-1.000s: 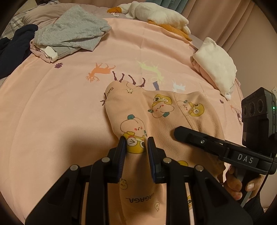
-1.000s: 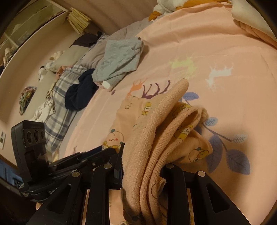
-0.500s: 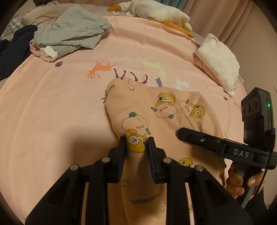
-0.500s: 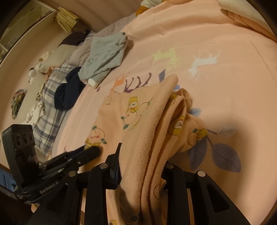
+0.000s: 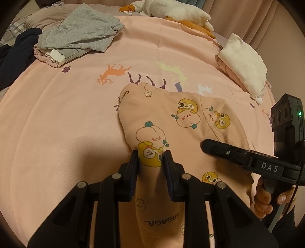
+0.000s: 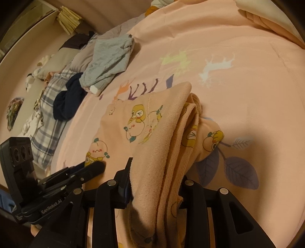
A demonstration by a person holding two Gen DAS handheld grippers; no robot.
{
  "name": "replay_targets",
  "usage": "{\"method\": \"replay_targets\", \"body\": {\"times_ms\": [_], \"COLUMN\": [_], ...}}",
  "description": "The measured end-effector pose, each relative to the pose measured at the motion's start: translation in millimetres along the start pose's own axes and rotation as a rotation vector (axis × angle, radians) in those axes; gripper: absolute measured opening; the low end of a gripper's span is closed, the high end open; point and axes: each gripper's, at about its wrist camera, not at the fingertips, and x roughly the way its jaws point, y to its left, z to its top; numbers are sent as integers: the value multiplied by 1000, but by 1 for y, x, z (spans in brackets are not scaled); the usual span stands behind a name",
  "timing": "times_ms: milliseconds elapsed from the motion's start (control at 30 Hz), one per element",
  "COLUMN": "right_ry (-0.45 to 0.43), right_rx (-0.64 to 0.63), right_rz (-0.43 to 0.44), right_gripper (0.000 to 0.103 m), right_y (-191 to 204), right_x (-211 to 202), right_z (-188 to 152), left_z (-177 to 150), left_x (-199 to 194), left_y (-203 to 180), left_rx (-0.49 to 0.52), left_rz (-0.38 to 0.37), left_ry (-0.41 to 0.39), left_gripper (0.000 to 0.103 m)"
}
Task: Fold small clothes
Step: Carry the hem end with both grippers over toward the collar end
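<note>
A small peach garment with cartoon prints (image 5: 171,122) lies on the pink bedsheet (image 5: 57,114). My left gripper (image 5: 150,162) is shut on its left near edge, the cloth bunched between the fingers. My right gripper (image 6: 154,171) is shut on several folded layers of the same garment (image 6: 133,122), with thick ribbed cloth draped over the fingers. The right gripper also shows at the right in the left wrist view (image 5: 209,146). The left gripper shows at the lower left in the right wrist view (image 6: 95,166).
A grey garment pile (image 5: 80,36) and dark navy clothes (image 5: 17,55) lie at the far left. A white plush toy (image 5: 177,11) lies at the back. Folded white and pink clothes (image 5: 246,63) sit at the right edge. A plaid cloth (image 6: 47,122) lies further left.
Both grippers have moved the held garment a little farther across the bed, and it lies flatter and more spread. Both grips stay shut.
</note>
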Motion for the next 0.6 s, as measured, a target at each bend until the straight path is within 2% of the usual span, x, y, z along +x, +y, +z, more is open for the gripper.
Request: {"method": "replay_targets", "body": {"times_ms": [600], "right_ry": [-23], "right_rx": [18], "right_rz": [-3], "right_gripper": [33], "right_y": [-7], "right_x": [-13], "right_z": [0], "left_z": [-2], "left_x": [0], "left_y": [-3], "left_rx": [11], "left_rz": [21], "left_ry": [-8], "left_gripper": [26]}}
